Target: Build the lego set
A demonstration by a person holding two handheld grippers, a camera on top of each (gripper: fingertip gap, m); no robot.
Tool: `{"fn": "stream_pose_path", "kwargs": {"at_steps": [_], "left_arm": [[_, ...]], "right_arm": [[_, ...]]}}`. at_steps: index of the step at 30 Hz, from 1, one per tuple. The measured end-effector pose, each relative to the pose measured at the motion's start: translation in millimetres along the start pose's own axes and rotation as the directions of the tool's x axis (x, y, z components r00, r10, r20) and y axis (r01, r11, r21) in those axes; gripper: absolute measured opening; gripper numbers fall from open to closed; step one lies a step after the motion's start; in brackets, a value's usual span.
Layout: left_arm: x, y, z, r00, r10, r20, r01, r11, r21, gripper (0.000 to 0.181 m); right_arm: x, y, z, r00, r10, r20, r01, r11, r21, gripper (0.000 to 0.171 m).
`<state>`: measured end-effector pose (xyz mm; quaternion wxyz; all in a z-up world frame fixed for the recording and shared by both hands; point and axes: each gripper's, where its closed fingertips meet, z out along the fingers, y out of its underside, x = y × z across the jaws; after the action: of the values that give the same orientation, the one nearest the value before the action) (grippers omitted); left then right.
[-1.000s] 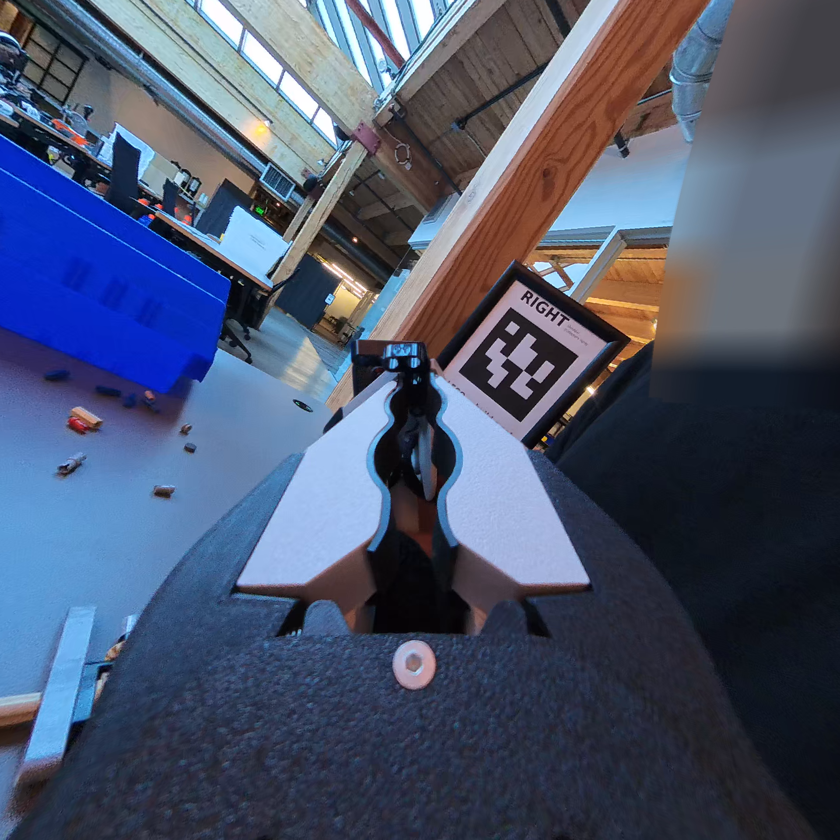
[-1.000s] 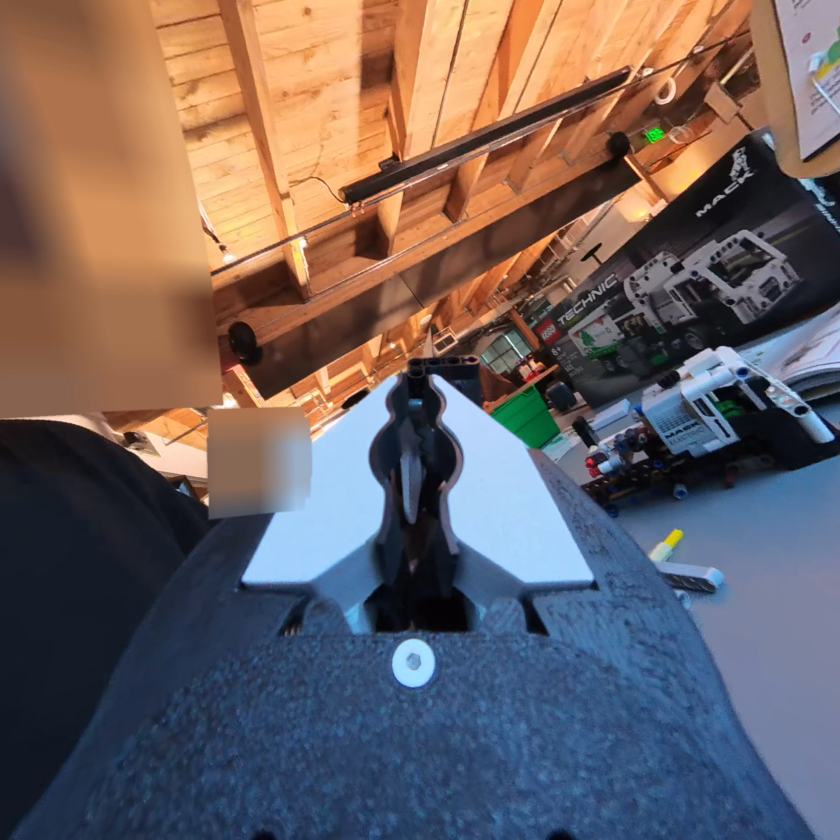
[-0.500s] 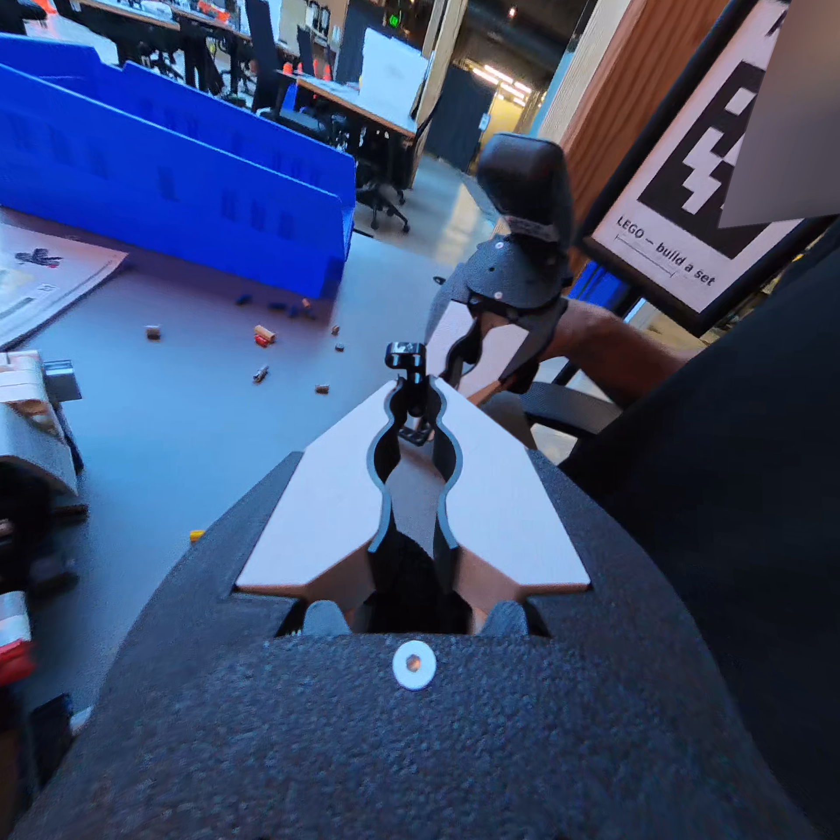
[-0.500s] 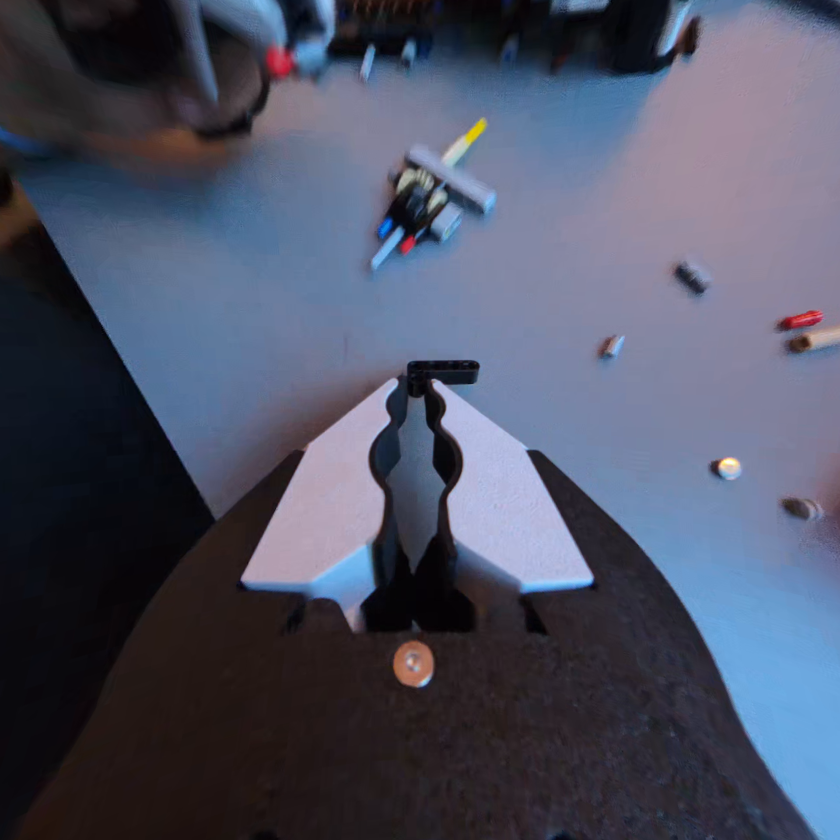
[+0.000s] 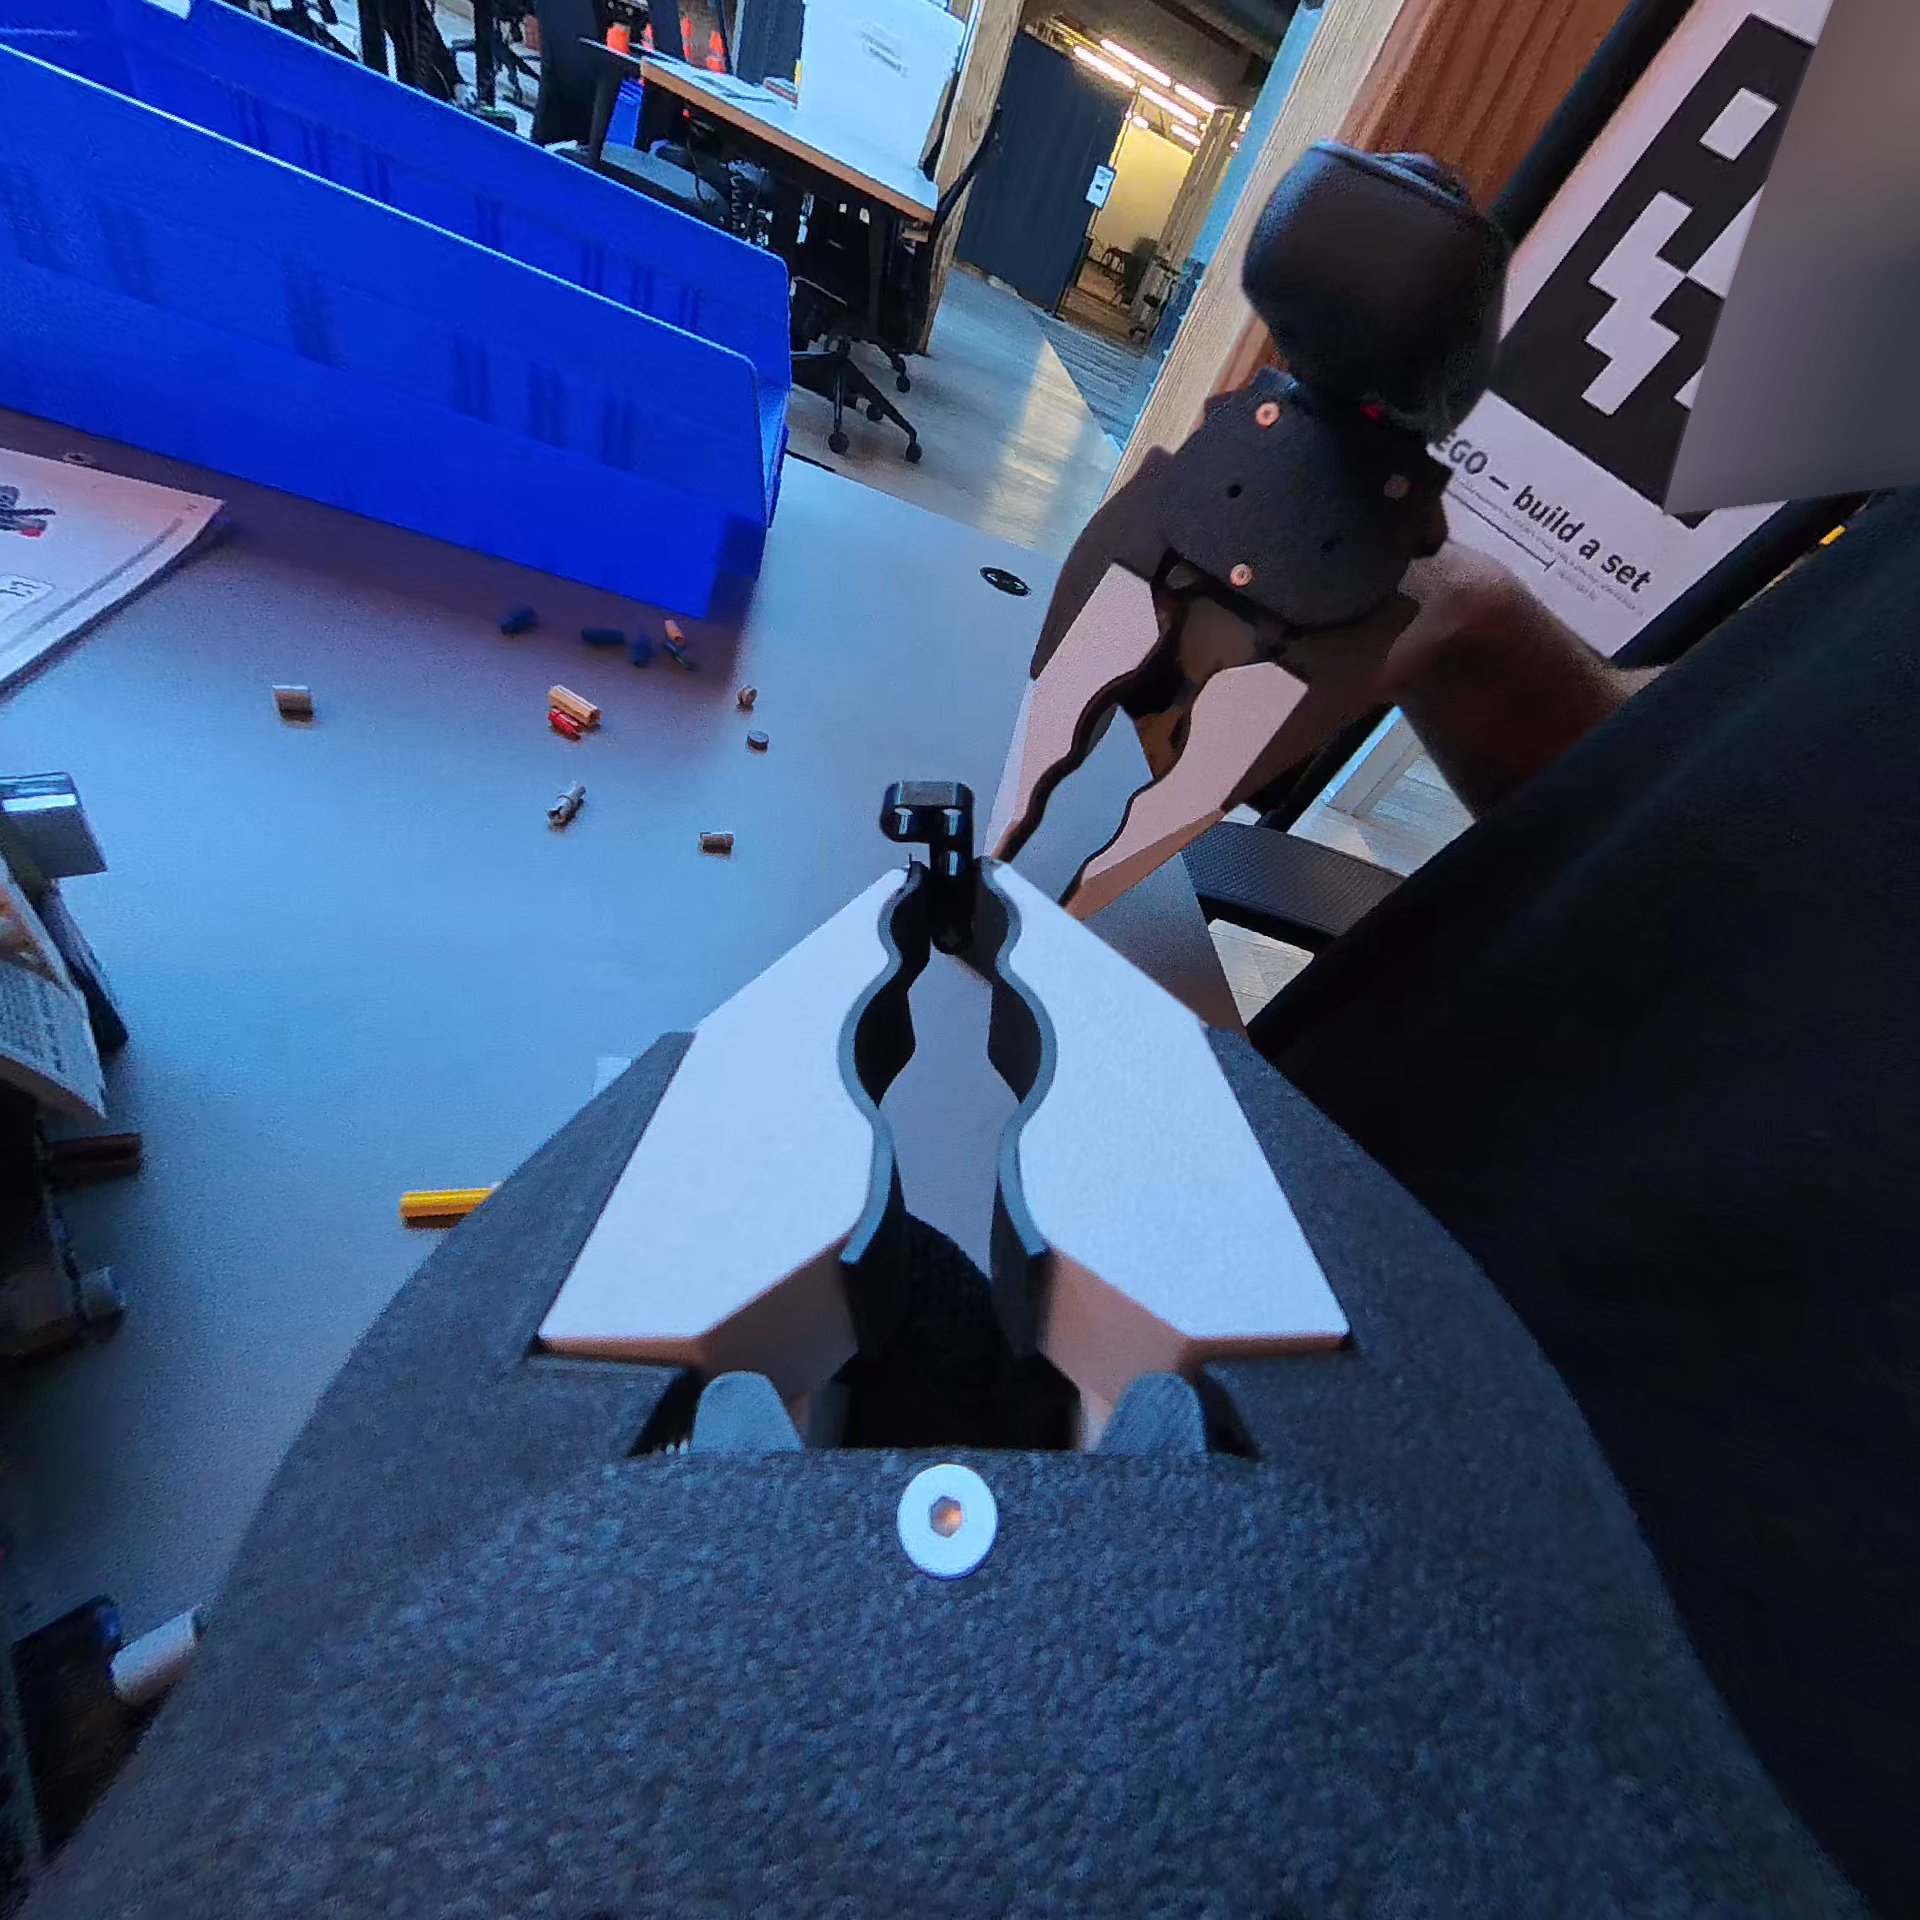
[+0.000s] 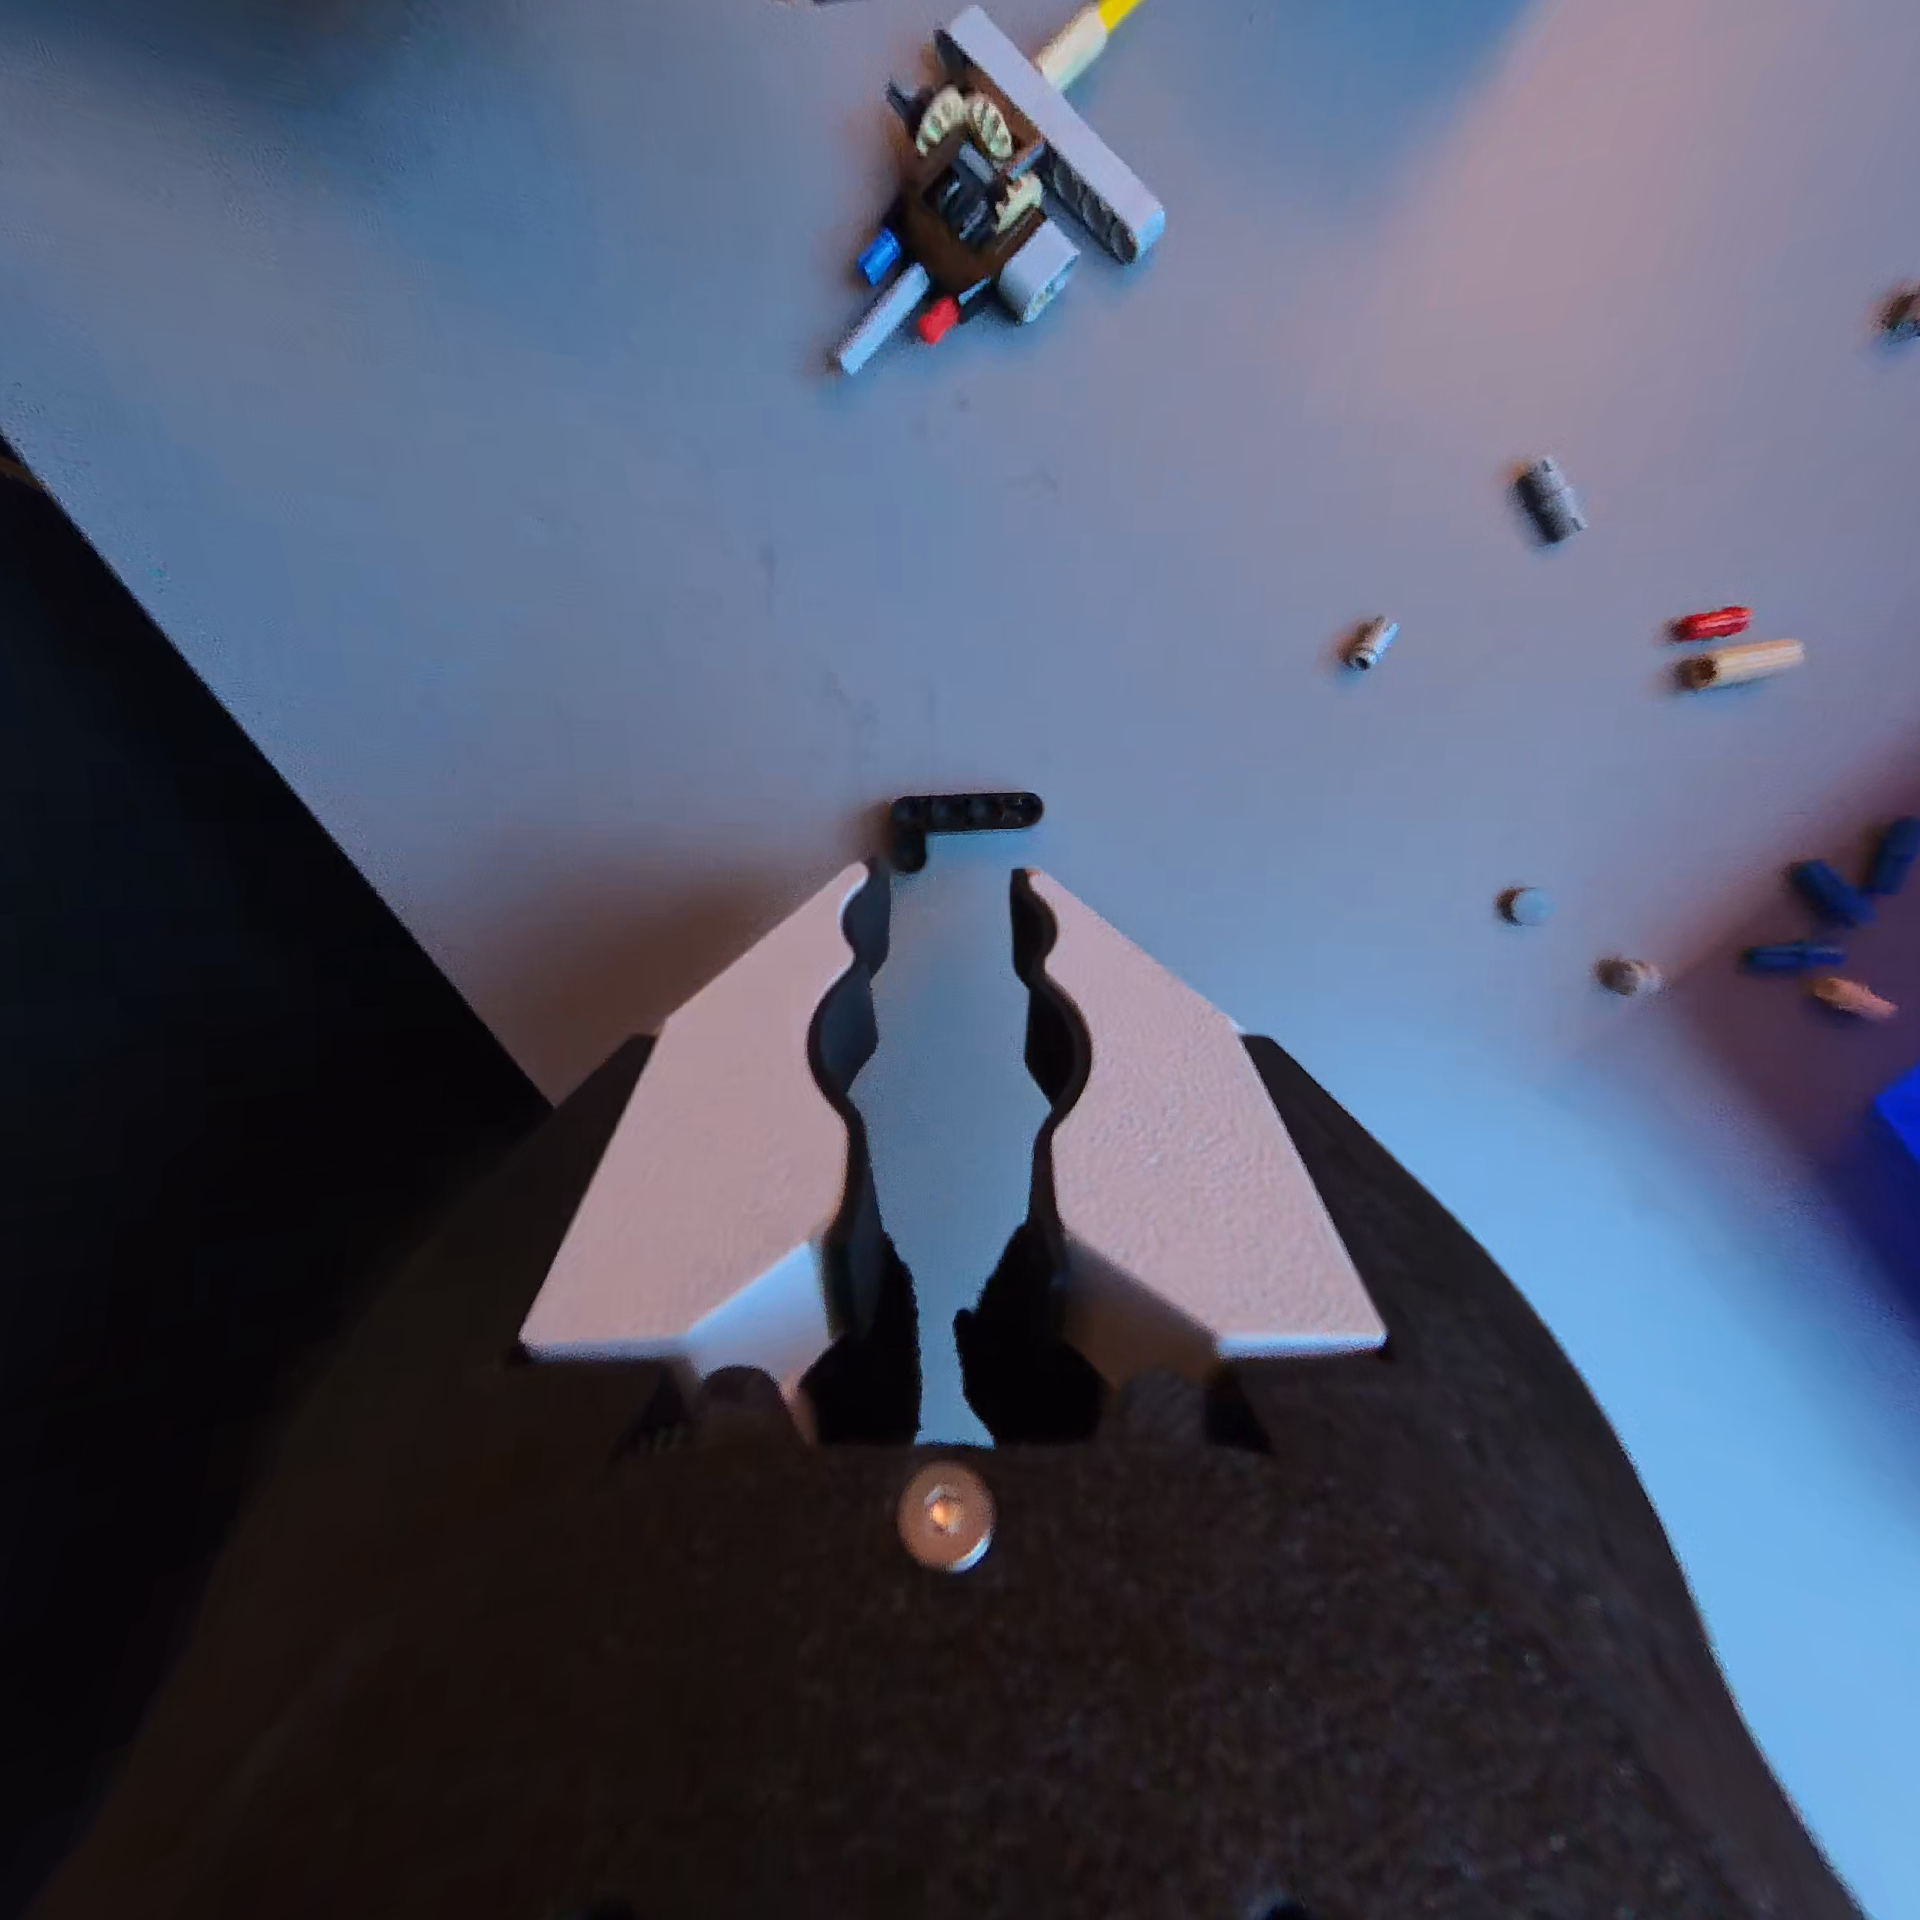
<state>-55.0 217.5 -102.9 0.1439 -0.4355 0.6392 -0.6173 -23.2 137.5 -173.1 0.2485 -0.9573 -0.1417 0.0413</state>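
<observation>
My left gripper is shut on a small black lego connector that sticks up past its tips, above the grey table. My right gripper is open, pointing down at the table near its front edge. A black L-shaped beam sits against its left fingertip, not clamped; I cannot tell whether it rests on the table. The right gripper also shows in the left wrist view, jaws apart, just right of the connector. A small sub-assembly of grey beams, tan gears and a yellow axle lies farther off.
Loose pins lie scattered: grey, red, tan, blue. Blue bins stand at the back, a booklet at the left, a yellow axle near my left gripper. The table edge runs diagonally beside dark clothing. Across from one pair of fingers to the other is roughly 11 cm.
Both grippers swung down from the ceiling to the table. The right gripper, shut on the L-shaped beam before, has opened. The left gripper stays shut on the black connector.
</observation>
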Motion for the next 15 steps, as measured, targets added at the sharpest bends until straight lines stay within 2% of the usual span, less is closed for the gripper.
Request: {"fn": "stream_pose_path", "kwargs": {"at_steps": [4,7,10,13,15], "left_arm": [[1,1,1,1.0,-0.017,-0.012,0.017,1.0,-0.003,0.005],[1,1,0,0.999,-0.04,-0.023,0.04,0.999,0.005,0.005],[1,-1,-1,0.999,-0.044,-0.024,0.044,0.999,0.009,0.004],[2,-2,-2,0.999,-0.037,-0.022,0.038,0.999,0.009,0.005],[2,-2,-2,0.999,-0.03,-0.019,0.03,1.0,0.008,0.005]], "right_arm": [[-12,-1,8,0.999,-0.009,0.04,0.011,0.998,-0.058,0.026],[-7,4,10,1.0,-0.024,0.016,0.025,0.993,-0.114,0.033],[1,-4,7,1.0,-0.018,-0.006,0.018,0.996,-0.087,0.041],[4,2,14,1.0,-0.029,-0.001,0.029,0.991,-0.132,0.048],[2,3,17,0.998,-0.064,0.008,0.065,0.988,-0.143,0.045]]}}
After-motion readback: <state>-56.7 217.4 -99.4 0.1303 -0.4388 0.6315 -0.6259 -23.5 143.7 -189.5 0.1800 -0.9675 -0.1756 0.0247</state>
